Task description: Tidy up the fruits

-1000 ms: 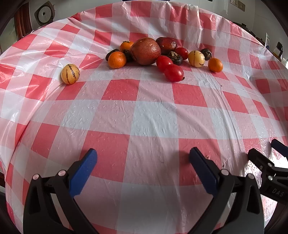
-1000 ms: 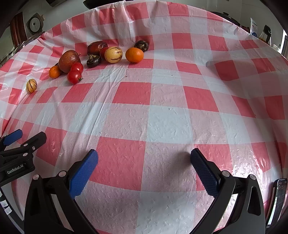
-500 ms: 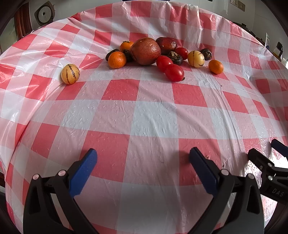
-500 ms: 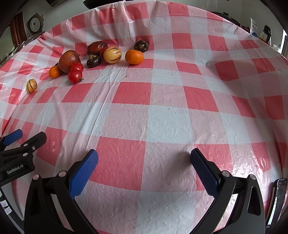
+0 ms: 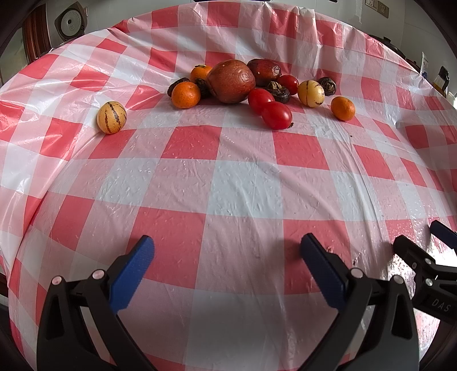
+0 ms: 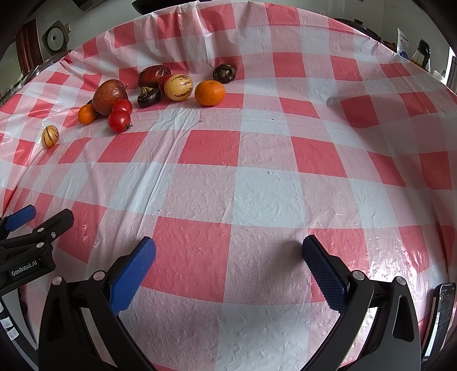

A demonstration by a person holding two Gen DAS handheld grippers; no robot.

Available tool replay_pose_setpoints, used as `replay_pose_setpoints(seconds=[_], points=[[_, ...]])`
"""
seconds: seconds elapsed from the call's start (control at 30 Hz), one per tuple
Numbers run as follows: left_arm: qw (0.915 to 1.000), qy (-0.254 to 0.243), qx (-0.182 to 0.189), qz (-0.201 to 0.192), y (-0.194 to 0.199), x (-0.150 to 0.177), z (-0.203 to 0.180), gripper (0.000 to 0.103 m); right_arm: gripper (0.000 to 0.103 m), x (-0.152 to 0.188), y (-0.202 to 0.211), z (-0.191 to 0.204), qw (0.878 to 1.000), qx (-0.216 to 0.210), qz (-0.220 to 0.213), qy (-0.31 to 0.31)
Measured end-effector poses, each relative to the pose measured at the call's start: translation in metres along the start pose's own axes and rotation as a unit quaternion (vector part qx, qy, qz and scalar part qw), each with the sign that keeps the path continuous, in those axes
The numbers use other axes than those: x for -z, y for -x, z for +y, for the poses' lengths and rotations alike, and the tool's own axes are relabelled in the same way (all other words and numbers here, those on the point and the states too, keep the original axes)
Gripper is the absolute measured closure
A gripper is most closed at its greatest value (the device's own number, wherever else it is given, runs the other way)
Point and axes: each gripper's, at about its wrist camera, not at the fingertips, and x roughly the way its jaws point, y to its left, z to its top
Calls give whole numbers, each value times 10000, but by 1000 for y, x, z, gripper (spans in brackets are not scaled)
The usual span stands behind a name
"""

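Both grippers, left (image 5: pixel 225 251) and right (image 6: pixel 228 251), gape empty; approach the fruits (image 5: pixel 251 85) squarely, one at a time.

red-and-white checked plastic tablecloth (image 5: pixel 242 197), round grey appliance (image 5: pixel 70 21) behind, white packet (image 6: pixel 402 42)

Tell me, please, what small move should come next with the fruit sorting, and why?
Probably reach the left gripper forward toward the lone striped yellow fruit. Both grippers are open and empty, low over the checked tablecloth, well short of the fruit. That fruit sits apart from the cluster around the big red-brown fruit, on the left side, so it looks easiest to grasp cleanly first.
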Motion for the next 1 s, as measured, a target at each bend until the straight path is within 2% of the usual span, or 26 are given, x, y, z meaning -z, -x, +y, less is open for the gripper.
replay_pose_setpoints(seconds=[1.0], points=[[10000,1,0,-1,0,0,0,1,4,7,-4,3,10000,2,-6,0]])
